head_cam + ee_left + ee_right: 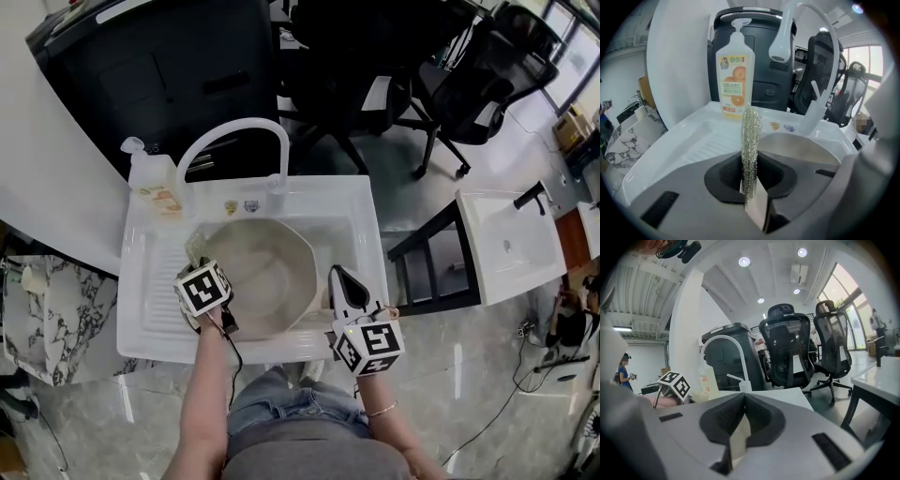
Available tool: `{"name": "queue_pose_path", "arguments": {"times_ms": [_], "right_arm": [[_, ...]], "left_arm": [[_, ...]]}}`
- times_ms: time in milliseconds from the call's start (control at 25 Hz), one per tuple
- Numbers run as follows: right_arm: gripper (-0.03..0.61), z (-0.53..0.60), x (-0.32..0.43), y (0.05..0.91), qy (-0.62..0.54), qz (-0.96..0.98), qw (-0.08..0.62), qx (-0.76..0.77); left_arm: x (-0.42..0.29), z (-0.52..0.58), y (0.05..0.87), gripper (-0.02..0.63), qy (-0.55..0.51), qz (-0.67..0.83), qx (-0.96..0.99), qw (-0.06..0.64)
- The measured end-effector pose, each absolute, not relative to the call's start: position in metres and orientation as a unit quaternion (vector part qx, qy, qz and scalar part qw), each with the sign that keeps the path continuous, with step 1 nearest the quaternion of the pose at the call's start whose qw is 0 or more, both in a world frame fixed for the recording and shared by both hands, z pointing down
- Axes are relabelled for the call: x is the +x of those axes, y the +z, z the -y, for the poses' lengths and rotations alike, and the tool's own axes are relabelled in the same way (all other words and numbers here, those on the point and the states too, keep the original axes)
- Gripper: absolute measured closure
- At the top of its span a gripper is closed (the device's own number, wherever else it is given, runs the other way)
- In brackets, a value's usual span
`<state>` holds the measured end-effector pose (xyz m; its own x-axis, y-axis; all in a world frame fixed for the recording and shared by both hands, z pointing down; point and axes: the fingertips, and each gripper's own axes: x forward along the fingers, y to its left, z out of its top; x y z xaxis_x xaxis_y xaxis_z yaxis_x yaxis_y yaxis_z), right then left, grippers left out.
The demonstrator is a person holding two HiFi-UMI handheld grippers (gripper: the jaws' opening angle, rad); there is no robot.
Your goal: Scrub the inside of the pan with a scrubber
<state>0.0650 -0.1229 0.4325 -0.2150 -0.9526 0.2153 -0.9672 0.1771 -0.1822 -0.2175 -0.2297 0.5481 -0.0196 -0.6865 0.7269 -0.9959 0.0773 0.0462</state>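
Observation:
A wide, pale metal pan lies in the basin of the white sink. My left gripper hovers over the pan's left rim, shut on a silvery mesh scrubber that stands up between its jaws; the scrubber also shows in the head view. The pan lies just ahead and to the right of it. My right gripper is at the sink's front right rim, beside the pan. Its jaws are pressed together with nothing between them, and the right gripper points above the sink.
A curved white faucet arches over the back of the basin. A soap bottle with an orange label stands at the back left, next to the ribbed drainboard. Black office chairs and a second white sink stand beyond.

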Motion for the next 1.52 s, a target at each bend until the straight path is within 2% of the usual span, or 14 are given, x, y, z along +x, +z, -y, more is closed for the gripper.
{"name": "queue_pose_path", "arguments": {"times_ms": [200, 320, 520, 720, 840, 920, 1000, 1120, 1520], "right_arm": [[0.568, 0.123, 0.071, 0.433, 0.144, 0.775, 0.022, 0.616], [0.568, 0.123, 0.076, 0.435, 0.147, 0.774, 0.022, 0.615], [0.568, 0.122, 0.083, 0.438, 0.152, 0.767, 0.022, 0.624], [0.568, 0.121, 0.092, 0.441, 0.156, 0.757, 0.023, 0.634], [0.568, 0.121, 0.097, 0.442, 0.16, 0.753, 0.023, 0.638], [0.568, 0.122, 0.097, 0.441, 0.161, 0.752, 0.022, 0.638], [0.568, 0.123, 0.098, 0.44, 0.16, 0.752, 0.022, 0.639], [0.568, 0.123, 0.098, 0.439, 0.16, 0.754, 0.021, 0.637], [0.568, 0.11, 0.106, 0.435, 0.159, 0.757, 0.013, 0.634]], "left_arm": [[-0.211, 0.218, 0.529, 0.543, 0.257, 0.636, 0.676, 0.27], [-0.187, 0.22, 0.524, 0.543, 0.301, 0.586, 0.722, 0.211], [-0.16, 0.243, 0.531, 0.543, 0.444, 0.515, 0.733, 0.018], [-0.147, 0.253, 0.547, 0.543, 0.607, 0.405, 0.656, -0.192], [-0.143, 0.25, 0.569, 0.543, 0.687, 0.311, 0.595, -0.277], [-0.141, 0.243, 0.583, 0.545, 0.725, 0.254, 0.562, -0.308], [-0.144, 0.232, 0.597, 0.546, 0.762, 0.201, 0.532, -0.309], [-0.156, 0.21, 0.613, 0.548, 0.808, 0.139, 0.504, -0.27], [-0.169, 0.131, 0.63, 0.547, 0.841, 0.058, 0.537, -0.027]]}}
